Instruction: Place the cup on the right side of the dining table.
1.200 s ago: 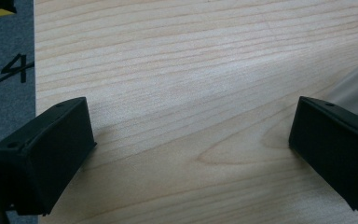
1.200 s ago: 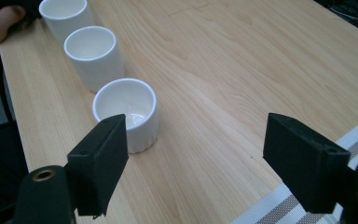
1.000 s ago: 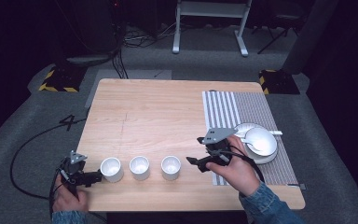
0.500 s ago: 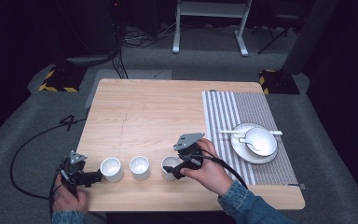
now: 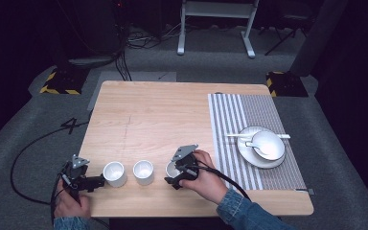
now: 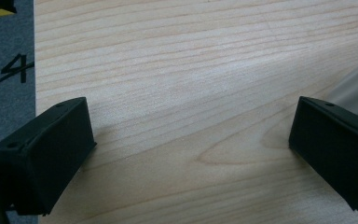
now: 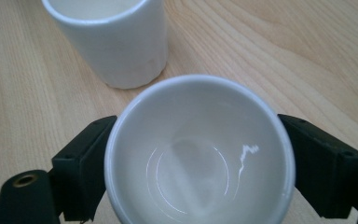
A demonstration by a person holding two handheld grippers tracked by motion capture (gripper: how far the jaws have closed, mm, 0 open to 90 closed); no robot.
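The right gripper [image 5: 175,178] has come off the striped mat [image 5: 230,129]; its jaws now flank the empty small white ceramic cup [image 7: 198,151], touching it; left gripper [image 5: 97,180] jaws apart.

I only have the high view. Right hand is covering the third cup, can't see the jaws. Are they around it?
Observer: Yes. In the right gripper view the two black jaws sit either side of the third cup, hard against its wall. I can't tell whether they are squeezing.
Operator: Anything in that cup?
Observer: It looks empty; the glazed bottom shows, with only a glint of light.
Operator: Left gripper looks pressed to the first cup. Is it gripping it?
Observer: No. In the left gripper view the jaws stand wide apart with bare table between them.
Operator: How near is the next cup to the right gripper?
Observer: The middle cup stands upright just past the third one, with a gap between them.
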